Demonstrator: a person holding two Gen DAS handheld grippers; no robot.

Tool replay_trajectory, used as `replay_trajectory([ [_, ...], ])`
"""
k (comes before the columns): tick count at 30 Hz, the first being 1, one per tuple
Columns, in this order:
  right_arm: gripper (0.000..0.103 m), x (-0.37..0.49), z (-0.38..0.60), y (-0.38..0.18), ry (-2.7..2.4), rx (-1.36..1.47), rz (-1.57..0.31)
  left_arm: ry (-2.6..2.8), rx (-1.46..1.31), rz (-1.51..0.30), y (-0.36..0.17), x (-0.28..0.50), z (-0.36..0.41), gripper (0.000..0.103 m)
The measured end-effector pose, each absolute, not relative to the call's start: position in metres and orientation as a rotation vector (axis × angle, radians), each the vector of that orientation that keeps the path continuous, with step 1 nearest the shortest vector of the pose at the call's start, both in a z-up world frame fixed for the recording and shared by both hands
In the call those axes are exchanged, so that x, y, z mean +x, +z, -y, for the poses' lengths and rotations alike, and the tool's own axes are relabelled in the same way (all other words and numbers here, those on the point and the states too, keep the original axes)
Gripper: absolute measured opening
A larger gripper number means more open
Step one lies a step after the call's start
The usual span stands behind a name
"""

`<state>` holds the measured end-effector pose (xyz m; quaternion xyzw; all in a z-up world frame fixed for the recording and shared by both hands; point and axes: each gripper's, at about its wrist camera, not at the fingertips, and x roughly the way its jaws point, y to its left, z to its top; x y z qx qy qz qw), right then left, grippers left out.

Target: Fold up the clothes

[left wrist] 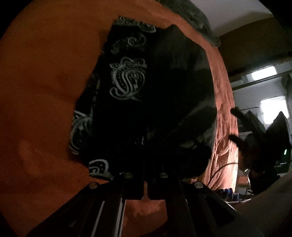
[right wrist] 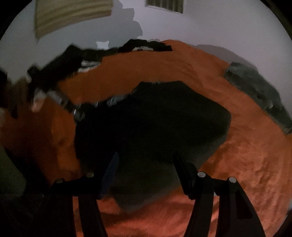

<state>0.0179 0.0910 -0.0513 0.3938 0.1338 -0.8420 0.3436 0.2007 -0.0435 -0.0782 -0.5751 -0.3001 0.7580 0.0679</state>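
A black garment (left wrist: 146, 91) with white paisley prints lies on an orange blanket (left wrist: 40, 91). At the garment's near edge my left gripper (left wrist: 145, 182) is shut, and black cloth runs down into its fingertips. A fold of the cloth stands raised on the right. My right gripper (left wrist: 234, 125) shows past the blanket's right edge with its fingers apart. In the blurred right wrist view the right gripper (right wrist: 146, 164) hangs open above the same black garment (right wrist: 155, 118), nothing between its fingers.
A grey bundle (right wrist: 259, 91) lies at the blanket's far right, seen too as grey cloth (left wrist: 197, 16). Dark clothes (right wrist: 146, 45) are heaped at the far edge by a white wall. A blurred dark shape (right wrist: 45, 78) is at the left.
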Motion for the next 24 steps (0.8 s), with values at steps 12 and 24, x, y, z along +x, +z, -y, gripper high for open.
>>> replay_trajectory([
  [12, 0.061, -0.093, -0.053, -0.114, -2.138, 1.379, -0.089, 2.417, -1.702, 0.792, -0.087, 0.055, 0.133, 0.066],
  [24, 0.061, -0.085, -0.059, -0.115, -2.139, 1.362, -0.084, 2.521, -1.049, 0.821, -0.016, 0.059, 0.142, 0.054],
])
